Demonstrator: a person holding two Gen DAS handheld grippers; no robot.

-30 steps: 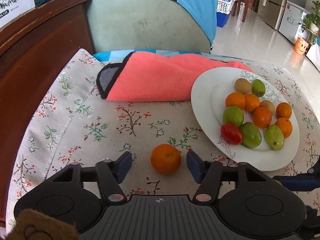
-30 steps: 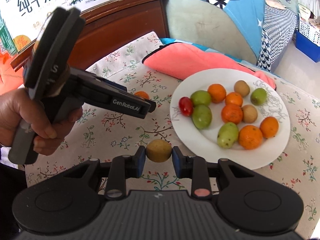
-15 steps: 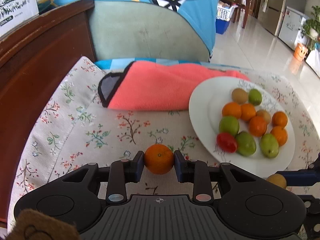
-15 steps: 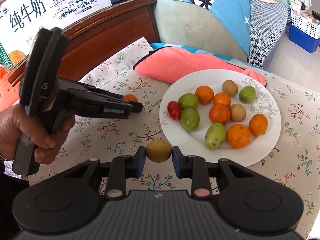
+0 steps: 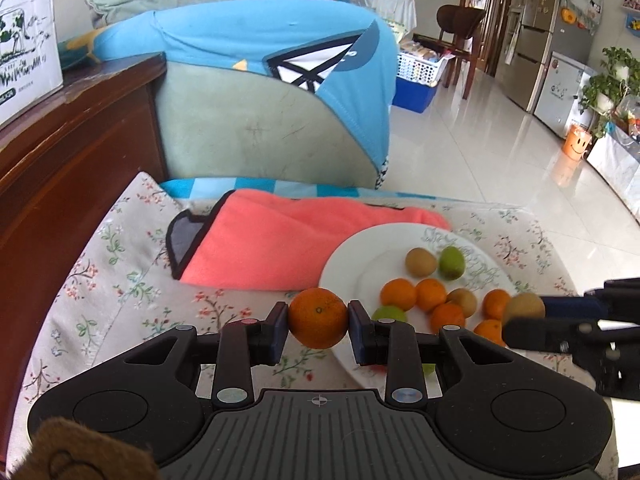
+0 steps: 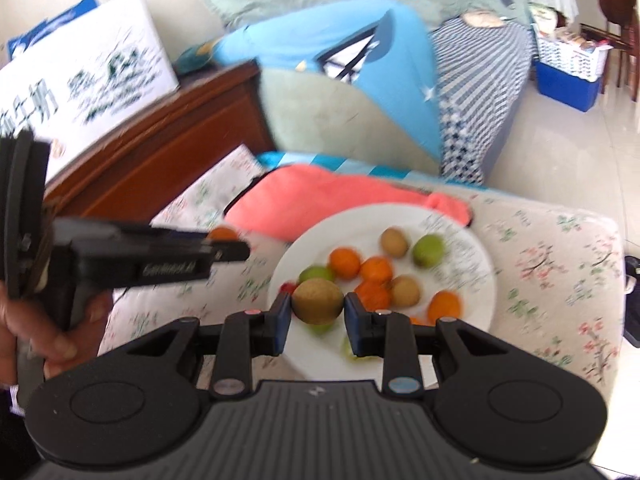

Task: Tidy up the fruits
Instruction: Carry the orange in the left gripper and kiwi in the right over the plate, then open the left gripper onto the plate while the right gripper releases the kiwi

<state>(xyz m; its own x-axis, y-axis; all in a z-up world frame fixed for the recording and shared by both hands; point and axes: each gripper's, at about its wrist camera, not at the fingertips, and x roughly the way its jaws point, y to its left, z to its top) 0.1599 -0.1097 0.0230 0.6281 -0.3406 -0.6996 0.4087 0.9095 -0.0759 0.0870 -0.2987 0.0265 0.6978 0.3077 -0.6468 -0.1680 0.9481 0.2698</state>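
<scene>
My left gripper [image 5: 318, 324] is shut on an orange [image 5: 318, 323] and holds it above the floral cloth, at the left rim of the white plate [image 5: 352, 256]. My right gripper [image 6: 317, 307] is shut on a brown kiwi [image 6: 317, 301] and holds it over the plate's [image 6: 476, 288] near left part. The plate carries several oranges, green fruits, kiwis and a red tomato. The right gripper with its kiwi [image 5: 524, 307] shows at the right of the left wrist view. The left gripper [image 6: 228, 246] shows at the left of the blurred right wrist view.
A folded pink towel [image 5: 288, 244] lies behind the plate on the floral cloth [image 5: 120, 288]. A dark wooden bench back [image 5: 60, 160] runs along the left. A green cushion with a blue cover [image 5: 260, 132] stands behind. Tiled floor [image 5: 500, 160] lies beyond on the right.
My left gripper closed on the orange and lifted it off the cloth toward the plate. My right gripper carried the kiwi up and over the plate.
</scene>
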